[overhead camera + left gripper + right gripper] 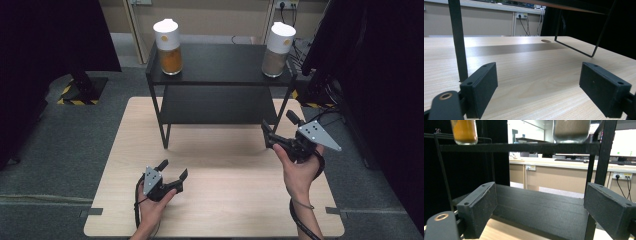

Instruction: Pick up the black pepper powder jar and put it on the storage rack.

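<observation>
- The left tongs (173, 169) are sitting low near the front edge of the desk (225, 210), a little left of its middle, with the person's left hand (152, 200) wrapping the grip from below.
- Their jaws are standing wide apart and grasping nothing; in the left gripper view (537, 92) bare wood is showing between the two black pads.
- In that same view one thin black leg of the shelf rack (459, 42) is rising just beyond the left pad, apart from it.
- The right tongs (280, 125) are hovering higher, near the right edge of the desk, with the right hand (300, 172) holding them from underneath.
- These jaws are also spread open and holding nothing, pointing at the black shelf rack (220, 62) that is standing along the back half of the desk.
- In the right gripper view (539, 212) the rack's lower board is lying right between the pads, close ahead.
- The jar of orange powder (168, 46) is standing upright at the left end of the rack's top board, white lid on.
- The jar of pale brown powder (277, 49) is standing upright at the right end of the same board, also with a white lid, well apart from the orange one.
- From the right gripper view both jars are showing from below: the orange one (464, 132) at upper left, the brown one (571, 131) above the right pad.
- Neither tongs are touching a jar.
</observation>
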`<control>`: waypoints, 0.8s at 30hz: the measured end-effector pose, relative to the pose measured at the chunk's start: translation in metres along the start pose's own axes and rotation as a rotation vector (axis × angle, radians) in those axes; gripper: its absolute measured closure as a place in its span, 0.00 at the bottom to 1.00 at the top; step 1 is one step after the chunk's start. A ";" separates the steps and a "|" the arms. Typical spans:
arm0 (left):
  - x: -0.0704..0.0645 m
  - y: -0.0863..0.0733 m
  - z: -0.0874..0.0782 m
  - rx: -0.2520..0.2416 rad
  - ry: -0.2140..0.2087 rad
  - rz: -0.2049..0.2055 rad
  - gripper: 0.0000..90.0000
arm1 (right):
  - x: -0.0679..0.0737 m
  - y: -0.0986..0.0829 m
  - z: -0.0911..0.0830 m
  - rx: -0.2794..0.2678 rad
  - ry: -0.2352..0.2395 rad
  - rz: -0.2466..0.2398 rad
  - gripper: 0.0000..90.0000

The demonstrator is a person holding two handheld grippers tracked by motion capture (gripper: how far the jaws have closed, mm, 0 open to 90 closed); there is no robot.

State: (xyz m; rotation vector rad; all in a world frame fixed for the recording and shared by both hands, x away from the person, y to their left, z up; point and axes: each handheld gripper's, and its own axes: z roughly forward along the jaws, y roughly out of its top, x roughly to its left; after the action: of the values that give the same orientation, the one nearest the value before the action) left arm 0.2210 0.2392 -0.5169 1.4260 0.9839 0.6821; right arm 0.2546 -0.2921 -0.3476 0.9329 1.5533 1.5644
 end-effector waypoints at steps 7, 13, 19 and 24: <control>0.000 0.000 0.000 -0.001 0.000 -0.002 0.16 | -0.001 -0.017 -0.006 0.023 0.005 0.009 0.13; 0.000 0.000 0.000 0.001 0.000 0.003 0.16 | 0.003 -0.034 -0.014 0.013 0.009 -0.010 0.13; 0.000 0.000 0.000 0.001 -0.001 0.000 0.16 | 0.006 -0.048 -0.016 0.045 0.019 -0.012 0.13; 0.000 0.000 0.000 -0.001 -0.001 -0.005 0.16 | 0.008 -0.060 -0.017 0.070 0.022 -0.008 0.13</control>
State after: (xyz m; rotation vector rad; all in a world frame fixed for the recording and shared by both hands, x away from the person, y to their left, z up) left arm 0.2208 0.2393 -0.5171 1.4225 0.9860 0.6783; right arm 0.2360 -0.2928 -0.4081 0.9496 1.6348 1.5275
